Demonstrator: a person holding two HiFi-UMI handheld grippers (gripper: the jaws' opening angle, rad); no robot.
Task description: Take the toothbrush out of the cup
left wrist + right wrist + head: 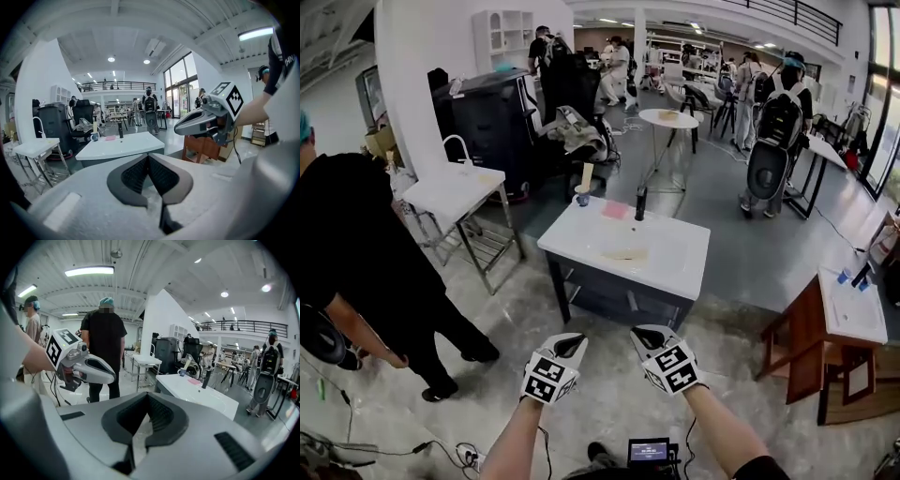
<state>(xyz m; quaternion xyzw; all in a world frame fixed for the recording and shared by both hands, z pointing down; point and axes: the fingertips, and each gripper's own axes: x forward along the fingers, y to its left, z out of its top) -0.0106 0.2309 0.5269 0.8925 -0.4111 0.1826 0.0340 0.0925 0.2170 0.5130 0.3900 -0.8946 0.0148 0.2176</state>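
Observation:
A cream toothbrush (587, 175) stands upright in a small cup (582, 199) at the far left corner of the white washbasin counter (675, 267). A black tap (640, 203) and a pink item (615, 210) are beside it. Both grippers are well short of the counter, over the floor. My left gripper (568, 341) and right gripper (650, 334) point toward it, both shut and empty. In the left gripper view the jaws (148, 157) meet, with the cup (95, 137) far ahead. In the right gripper view the jaws (147, 397) meet, and the cup (182, 373) is distant.
A person in black (356, 253) stands at the left beside a small white table (455, 192). A wooden stand with a basin (848, 309) is at the right. Cables (384, 450) lie on the floor at the lower left. A dark cabinet (492, 122) and several people are beyond.

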